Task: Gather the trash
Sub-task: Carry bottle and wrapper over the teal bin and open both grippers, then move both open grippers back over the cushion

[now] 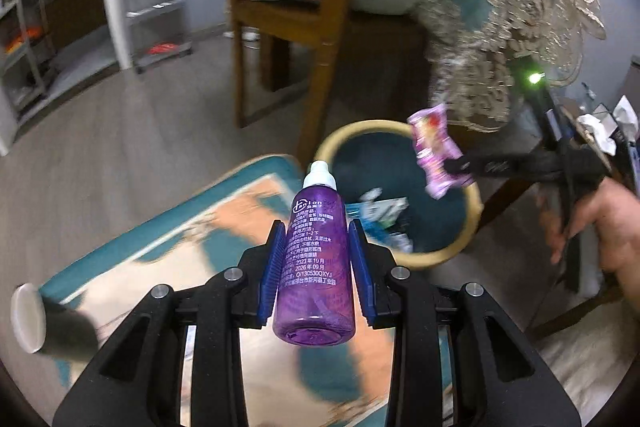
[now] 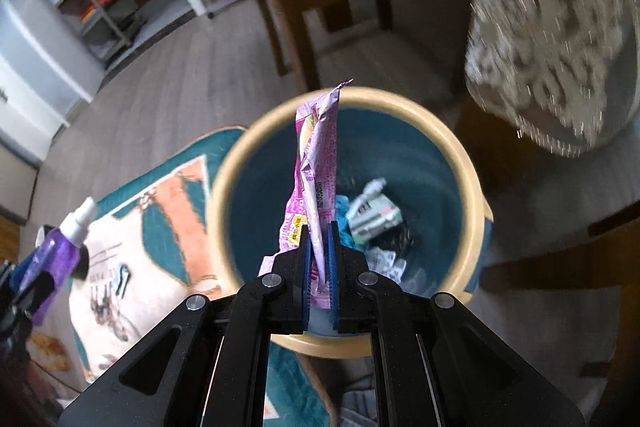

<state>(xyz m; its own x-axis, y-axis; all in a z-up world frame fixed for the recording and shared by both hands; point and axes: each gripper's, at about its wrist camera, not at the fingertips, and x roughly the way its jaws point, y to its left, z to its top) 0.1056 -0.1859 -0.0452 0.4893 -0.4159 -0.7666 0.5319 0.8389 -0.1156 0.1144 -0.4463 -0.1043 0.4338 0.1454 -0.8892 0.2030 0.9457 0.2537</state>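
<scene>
Gripping a purple spray bottle [image 1: 316,259] between its blue pads, the left claw [image 1: 318,263] holds it by the middle of the body, white cap pointing away toward the bin. The bottle's printed label faces the camera, and its base hangs nearest the lens.

The right claw [image 2: 319,259] is clamped shut on a crumpled pink-purple snack wrapper [image 2: 316,167], which stands up from between the pads. In the right wrist view the wrapper sits directly over the mouth of the wastebasket [image 2: 460,155], a round bin with a cream rim and a teal inside. Scraps of paper and packaging [image 2: 372,215] already lie at its bottom.

From the left wrist view, the wrapper hangs over the far right part of the rim, with a bare hand [image 1: 600,227] on the right claw's handle.

The bin stands on a wood-look floor [image 1: 120,131] at the edge of a teal patterned rug [image 2: 168,219], near a wooden chair [image 1: 288,27] and a lace cloth [image 1: 512,39].
</scene>
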